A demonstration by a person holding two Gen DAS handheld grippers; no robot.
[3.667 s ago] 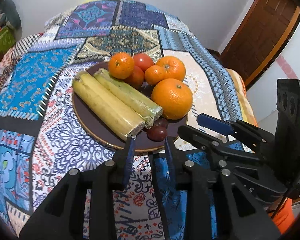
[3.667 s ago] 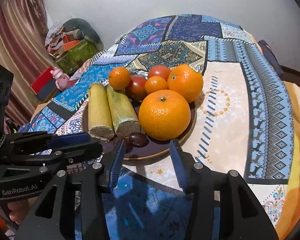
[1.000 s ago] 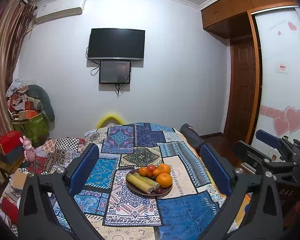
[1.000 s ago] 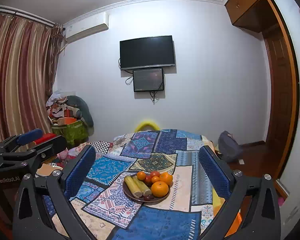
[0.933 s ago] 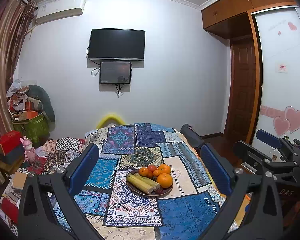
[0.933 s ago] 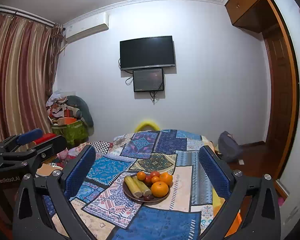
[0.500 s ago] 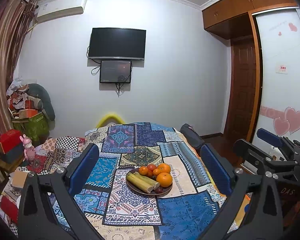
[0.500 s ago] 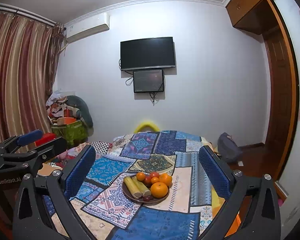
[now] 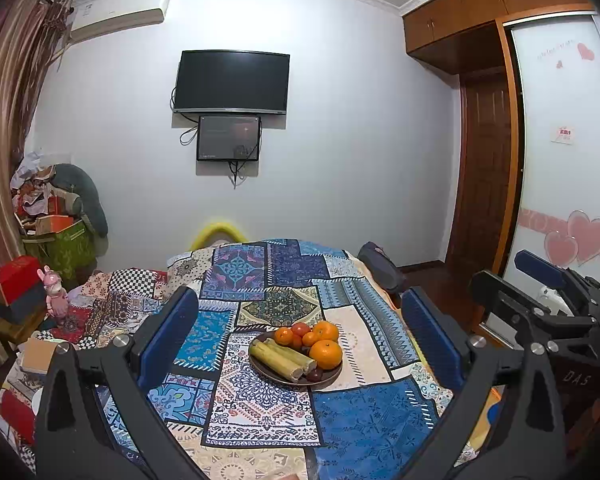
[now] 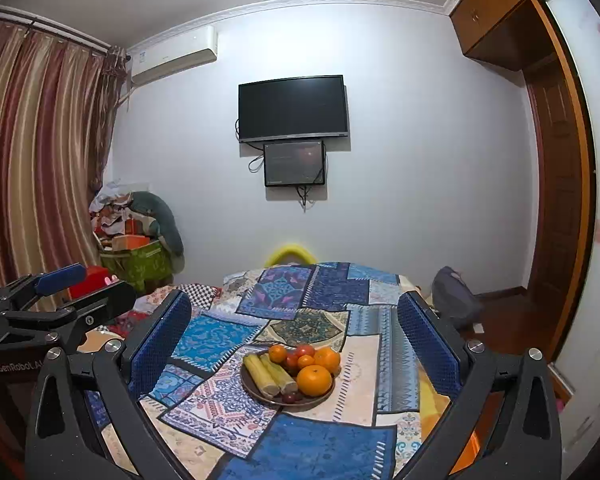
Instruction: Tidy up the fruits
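L wrist view: left gripper (image 9: 300, 334) is hanging well back from the table (image 9: 372, 416), fingers spread wide, nothing btwn them. Brown plate (image 9: 276, 374) is sitting near mid-table on the patchwork cloth (image 9: 260, 400), dead ahead and lower, framed btwn the two blue pads (image 9: 168, 336). On it: two pale cane-like stalks (image 9: 278, 356) lying side by side, long axis running from far-left to near-right, cut ends facing the cam; big orange (image 9: 326, 354) at the near-right rim; smaller oranges (image 9: 284, 336) and tomatoes (image 9: 301, 329) sitting behind; a couple of dark small fruits (image 9: 315, 375) at the near rim. Right gripper (image 9: 540, 300) is showing at the R edge, level w/ this one.

R wrist view: right gripper (image 10: 294, 332) is also gaping wide, empty, held off the table. Plate (image 10: 260, 394) is lying ahead and low, slightly L of centre. Stalks (image 10: 266, 374) are on the plate's L half, big orange (image 10: 315, 379) on its R. Left gripper (image 10: 60, 308) is poking in at the L edge.

Judgement: neither tool looks clearly closer to the plate. Left is lining up w/ the stalks, right w/ the big orange. Stalks' axis is running roughly along the reach line, so jaws should be closing across the width, not the ends. Fruit is already looking grouped by kind; task seems near done or done.
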